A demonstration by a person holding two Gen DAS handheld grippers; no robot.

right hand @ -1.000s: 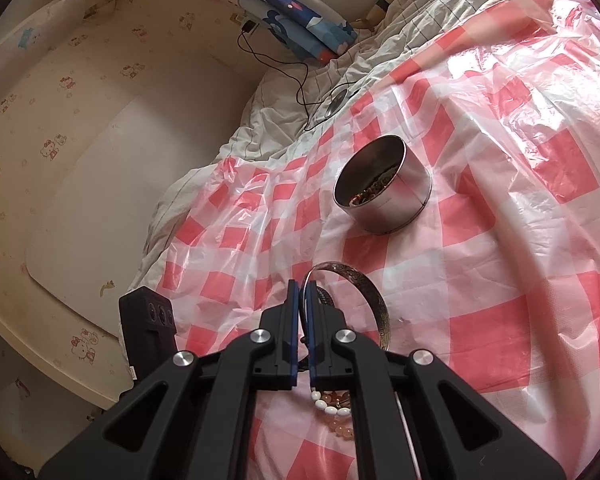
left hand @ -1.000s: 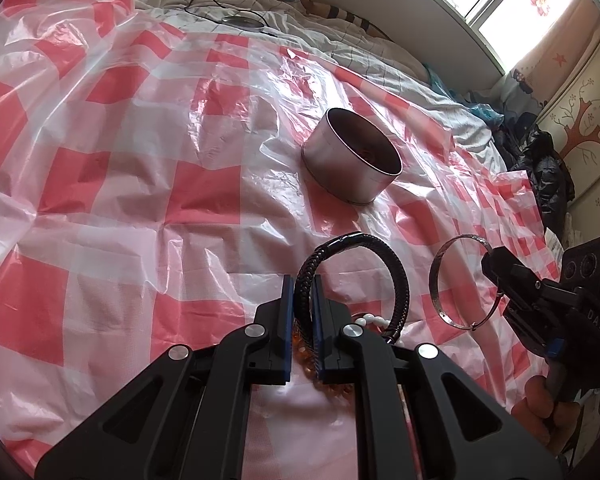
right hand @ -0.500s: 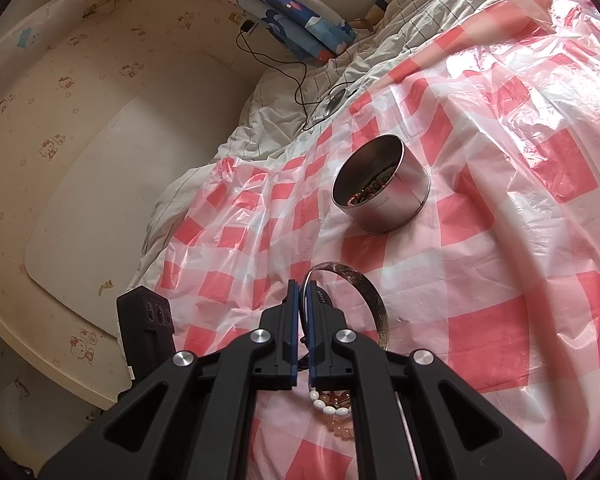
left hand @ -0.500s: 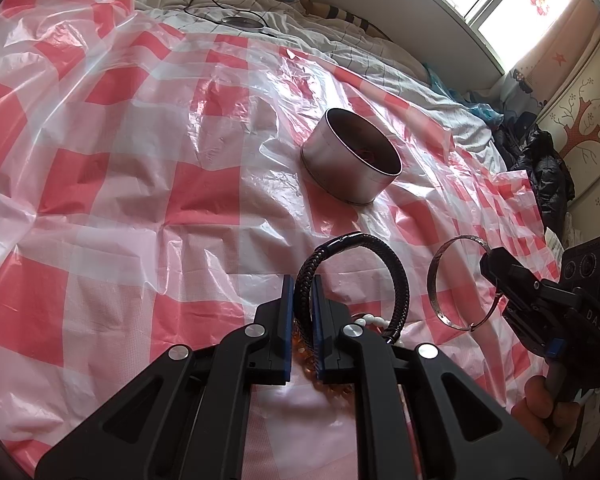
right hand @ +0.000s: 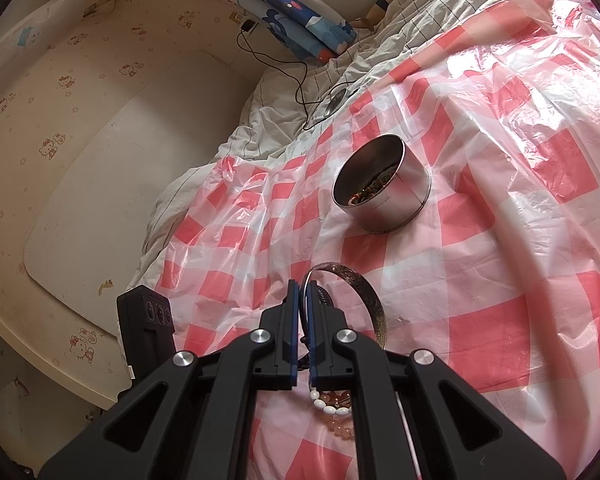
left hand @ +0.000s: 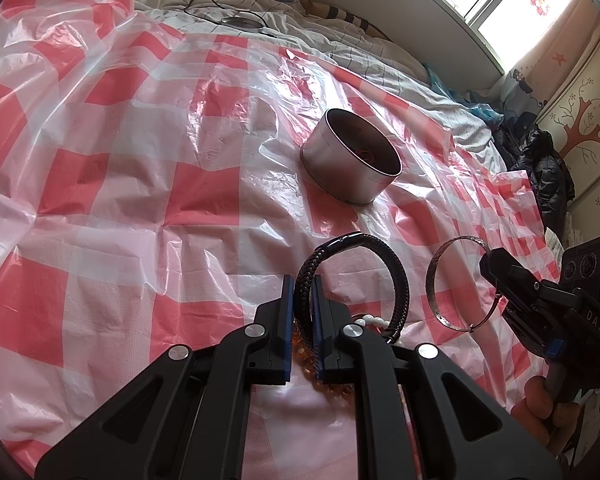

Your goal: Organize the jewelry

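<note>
My left gripper (left hand: 301,286) is shut on a black braided leather bracelet (left hand: 396,272), which stands up in a loop above the red-and-white checked plastic sheet (left hand: 140,184). My right gripper (right hand: 303,294) is shut on a thin silver bangle (right hand: 370,292); the left wrist view shows that bangle (left hand: 434,280) held at the right by the right gripper (left hand: 496,268). A round metal tin (left hand: 352,164) sits farther off, and in the right wrist view the tin (right hand: 396,200) holds several pieces of jewelry. White beads (right hand: 332,398) and amber beads (left hand: 300,350) lie under the fingers.
The sheet covers a bed with a pale quilt (right hand: 420,32). A black cable and a round disc (left hand: 242,22) lie at the far end. Dark clothes (left hand: 540,176) are heaped by the wall at right. A hand (left hand: 548,412) holds the right gripper's handle.
</note>
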